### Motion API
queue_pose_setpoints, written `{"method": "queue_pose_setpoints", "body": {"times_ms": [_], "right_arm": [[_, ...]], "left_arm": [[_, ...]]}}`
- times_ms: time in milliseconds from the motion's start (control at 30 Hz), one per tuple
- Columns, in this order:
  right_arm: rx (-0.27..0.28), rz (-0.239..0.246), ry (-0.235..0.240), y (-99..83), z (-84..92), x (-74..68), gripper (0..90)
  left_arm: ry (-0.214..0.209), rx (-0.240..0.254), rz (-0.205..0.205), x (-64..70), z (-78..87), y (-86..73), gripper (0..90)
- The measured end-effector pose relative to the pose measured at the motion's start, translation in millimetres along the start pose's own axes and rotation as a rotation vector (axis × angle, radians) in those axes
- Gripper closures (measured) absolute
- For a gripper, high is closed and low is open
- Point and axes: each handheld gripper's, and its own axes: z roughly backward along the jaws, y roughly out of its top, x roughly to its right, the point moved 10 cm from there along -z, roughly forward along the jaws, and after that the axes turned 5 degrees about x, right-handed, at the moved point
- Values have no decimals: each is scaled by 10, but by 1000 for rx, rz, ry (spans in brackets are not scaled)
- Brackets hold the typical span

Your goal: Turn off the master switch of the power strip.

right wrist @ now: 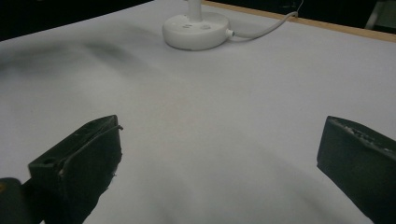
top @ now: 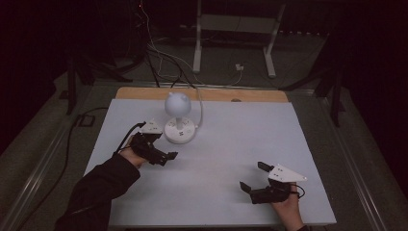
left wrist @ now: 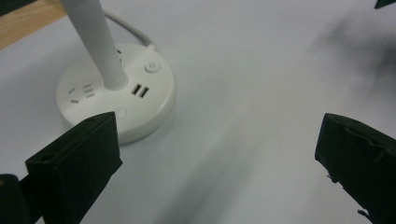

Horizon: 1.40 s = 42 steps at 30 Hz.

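Lamp standing between wooden edge and left gripper

Lamp [top: 179, 118] is standing near the table's [top: 216, 192] far wooden edge. Left gripper [top: 166, 156] is hovering just beside its base, jaws gaping, nothing between them. Right gripper [top: 250, 178] is resting well apart from it, jaws spread wide. Left gripper view is revealing the base's [left wrist: 116, 93] sockets and button [left wrist: 152, 66]; high view is showing the round head [top: 177, 103].
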Motion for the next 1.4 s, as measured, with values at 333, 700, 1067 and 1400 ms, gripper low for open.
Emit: {"method": "queue_pose_setpoints", "body": {"times_ms": [333,700,1067,1400], "right_arm": [[-3,4,-2,-4,-3,1,0],[-5,0,0,-9,-9,-4,0],[-13,7,9,-18,-26,-28,0],[-13,5,11,-18,-21,-24,0]], "left_arm": [[1,-10,12,-26,222,-214,6],[-24,-12,37,68,357,-493,6],[-29,-24,34,192,425,-790,7],[4,-8,27,229,507,-1018,7]]}}
